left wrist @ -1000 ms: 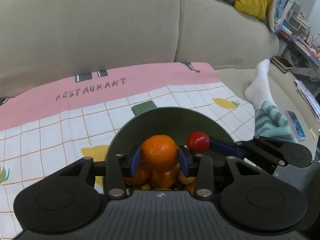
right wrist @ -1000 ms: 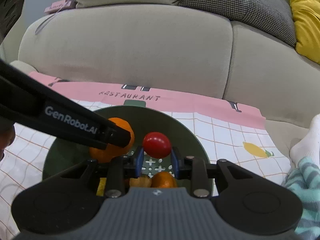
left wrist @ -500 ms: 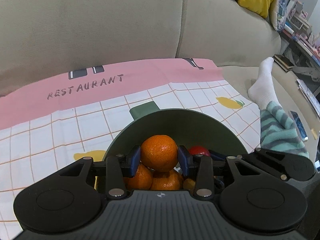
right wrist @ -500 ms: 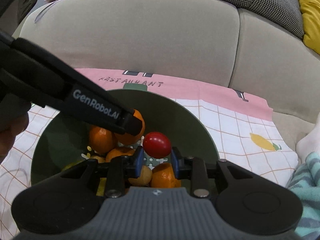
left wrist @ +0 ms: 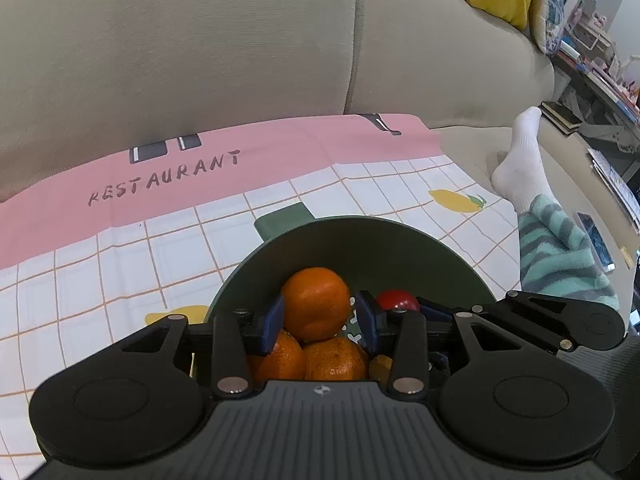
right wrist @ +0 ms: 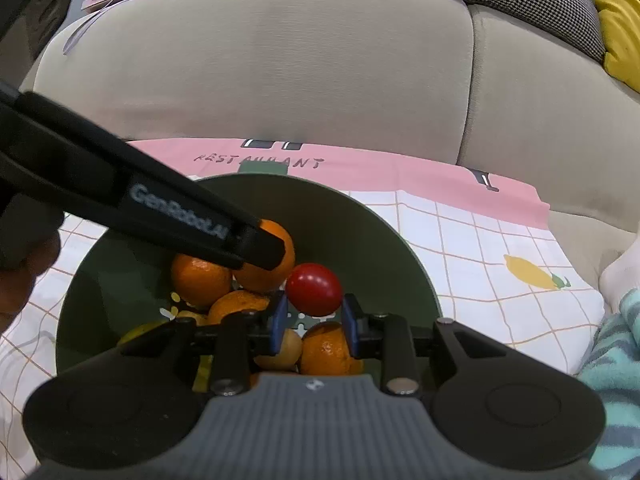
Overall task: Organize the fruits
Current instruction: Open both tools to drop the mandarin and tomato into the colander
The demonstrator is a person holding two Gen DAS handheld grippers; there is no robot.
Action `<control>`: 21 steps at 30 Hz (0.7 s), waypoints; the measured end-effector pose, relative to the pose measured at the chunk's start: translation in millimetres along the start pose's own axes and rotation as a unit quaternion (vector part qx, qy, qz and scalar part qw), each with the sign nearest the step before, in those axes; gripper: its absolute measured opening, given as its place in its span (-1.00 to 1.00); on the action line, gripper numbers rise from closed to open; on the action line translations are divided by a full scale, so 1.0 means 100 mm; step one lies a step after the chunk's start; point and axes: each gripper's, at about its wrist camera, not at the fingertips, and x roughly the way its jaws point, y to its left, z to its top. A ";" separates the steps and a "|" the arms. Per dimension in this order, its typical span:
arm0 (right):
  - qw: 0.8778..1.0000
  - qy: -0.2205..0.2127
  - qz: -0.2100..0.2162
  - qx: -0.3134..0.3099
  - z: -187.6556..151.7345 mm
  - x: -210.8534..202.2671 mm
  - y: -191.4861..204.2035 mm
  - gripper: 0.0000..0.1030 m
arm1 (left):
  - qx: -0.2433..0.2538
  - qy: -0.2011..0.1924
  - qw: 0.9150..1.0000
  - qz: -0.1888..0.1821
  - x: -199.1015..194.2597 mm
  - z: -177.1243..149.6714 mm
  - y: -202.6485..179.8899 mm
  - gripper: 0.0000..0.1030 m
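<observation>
A dark green bowl holds several oranges. My left gripper reaches into it with one orange between its blue pads. That orange rests on the pile; the left pad touches it and a thin gap shows at the right pad. My right gripper is shut on a small red tomato just above the bowl's fruit, right beside that orange. The left wrist view shows the tomato to the right of the orange. The left gripper's finger crosses the right wrist view from the left.
The bowl stands on a pink and white checked cloth spread on a beige sofa. A person's leg in a white sock and striped teal trouser lies to the right. A hand shows at the left edge.
Both grippers have come down into the bowl with their fruit. The orange has settled onto the pile and a small gap has appeared at the left gripper's right pad. The tomato stays gripped.
</observation>
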 end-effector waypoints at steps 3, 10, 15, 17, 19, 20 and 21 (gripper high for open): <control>1.000 0.000 -0.001 0.002 0.01 0.02 -0.02 -0.50 | -0.009 -0.005 1.000 0.000 -0.07 0.00 0.04 -0.09; 1.000 0.000 -0.008 0.000 -0.01 0.00 0.03 -0.49 | -0.022 -0.041 0.999 0.007 -0.43 -0.06 0.07 0.05; 1.000 -0.001 -0.011 0.001 -0.01 0.01 0.05 -0.48 | -0.027 -0.047 0.998 0.019 -0.56 -0.11 0.10 0.08; 1.000 -0.003 -0.012 0.000 -0.02 0.00 0.06 -0.48 | -0.027 -0.047 0.998 0.023 -0.60 -0.14 0.11 0.09; 1.000 -0.004 -0.014 -0.002 -0.02 -0.02 0.07 -0.47 | -0.025 -0.046 0.998 0.026 -0.64 -0.18 0.11 0.10; 1.000 -0.004 -0.015 -0.002 -0.03 -0.02 0.08 -0.47 | -0.025 -0.045 0.998 0.028 -0.65 -0.20 0.11 0.11; 1.000 -0.005 -0.016 -0.002 -0.03 -0.03 0.08 -0.47 | -0.024 -0.045 0.998 0.029 -0.67 -0.22 0.11 0.11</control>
